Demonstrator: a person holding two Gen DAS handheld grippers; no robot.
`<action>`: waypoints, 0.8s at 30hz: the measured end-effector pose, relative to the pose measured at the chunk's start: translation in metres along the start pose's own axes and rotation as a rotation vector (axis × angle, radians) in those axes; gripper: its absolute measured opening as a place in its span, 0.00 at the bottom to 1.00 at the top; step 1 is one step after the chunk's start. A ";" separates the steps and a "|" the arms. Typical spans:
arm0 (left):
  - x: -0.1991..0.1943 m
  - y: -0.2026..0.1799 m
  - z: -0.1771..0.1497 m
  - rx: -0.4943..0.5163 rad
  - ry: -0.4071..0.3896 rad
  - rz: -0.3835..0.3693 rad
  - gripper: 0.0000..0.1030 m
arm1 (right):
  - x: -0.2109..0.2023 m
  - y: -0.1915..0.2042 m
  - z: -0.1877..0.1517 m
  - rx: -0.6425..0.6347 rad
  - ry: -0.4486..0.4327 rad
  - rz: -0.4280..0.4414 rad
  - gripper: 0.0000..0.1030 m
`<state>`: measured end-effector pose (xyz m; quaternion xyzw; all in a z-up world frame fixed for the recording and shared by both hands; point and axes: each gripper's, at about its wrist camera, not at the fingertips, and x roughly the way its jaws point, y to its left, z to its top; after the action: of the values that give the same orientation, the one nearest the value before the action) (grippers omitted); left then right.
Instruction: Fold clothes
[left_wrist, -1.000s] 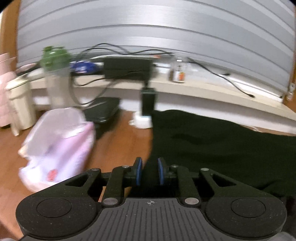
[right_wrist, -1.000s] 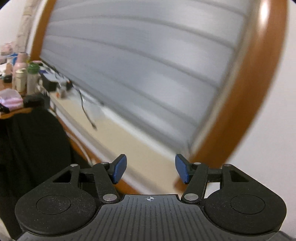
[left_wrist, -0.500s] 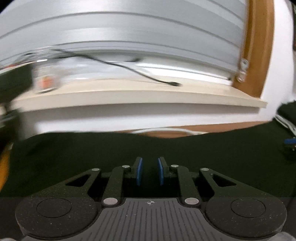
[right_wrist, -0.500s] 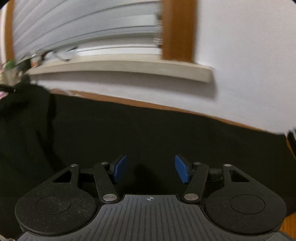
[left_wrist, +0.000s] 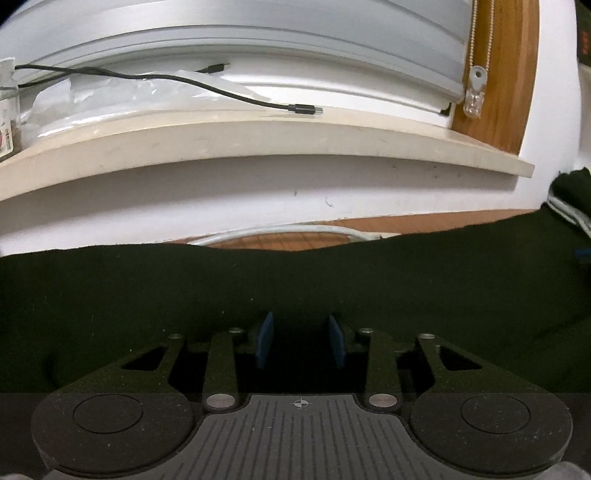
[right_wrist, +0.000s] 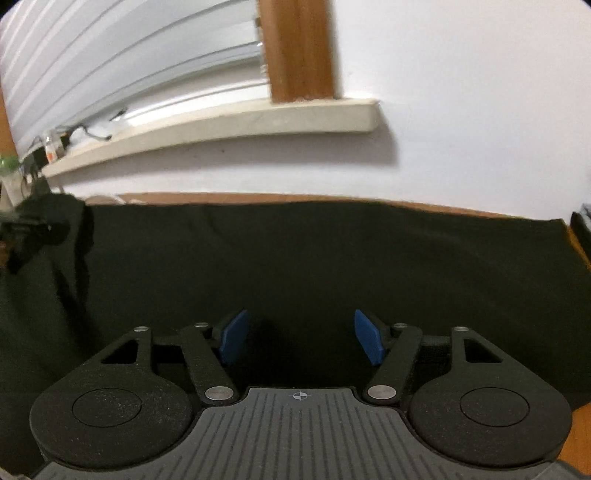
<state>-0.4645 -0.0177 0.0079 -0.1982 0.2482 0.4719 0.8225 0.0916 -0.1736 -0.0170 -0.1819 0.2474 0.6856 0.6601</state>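
L wrist view: left gripper (left_wrist: 301, 341) low over the dark cloth (left_wrist: 147, 295), blue fingers (left_wrist: 265, 339) apart w/ a gap; they've just been opening. Nothing pinched between them, only flat cloth below. Cloth is spread over the wood tabletop (left_wrist: 280, 240), far edge just short of the wall; a bare strip of tabletop shows past that edge. White cable (left_wrist: 280, 230) lies on that strip, just beyond the cloth. Above the cloth, a beige sill (left_wrist: 258, 140) w/ a black cable (left_wrist: 221, 90) ending in a plug, plus crumpled clear plastic (left_wrist: 92, 96). Blind (left_wrist: 258, 33) over the sill; its bead cord & clear pull (left_wrist: 474, 98) hang at the wood frame (left_wrist: 506, 74), up-right of the cloth.

R wrist view: right gripper (right_wrist: 301, 341) also low over the cloth (right_wrist: 332, 258), fingers (right_wrist: 367, 341) wide apart, just opened a bit more, nothing gripped. Cloth lies flat ahead, far edge near the wall, right edge ends on the tabletop (right_wrist: 580, 240). At the cloth's left part it's bunched up in a raised fold (right_wrist: 70, 229). Sill (right_wrist: 240, 122) above the cloth; blurred small items at its far left end, can't tell what.
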 end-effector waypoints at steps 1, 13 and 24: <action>0.001 0.000 0.001 -0.002 -0.001 0.002 0.36 | -0.005 -0.007 0.007 -0.005 -0.017 -0.024 0.62; -0.005 0.004 0.003 -0.027 -0.008 0.031 0.47 | 0.056 -0.187 0.062 0.159 -0.021 -0.409 0.65; -0.003 0.003 0.003 -0.021 -0.005 0.048 0.47 | 0.066 -0.207 0.054 0.120 -0.032 -0.304 0.01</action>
<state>-0.4676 -0.0169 0.0121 -0.1996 0.2457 0.4945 0.8095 0.2977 -0.0874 -0.0313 -0.1667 0.2470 0.5644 0.7698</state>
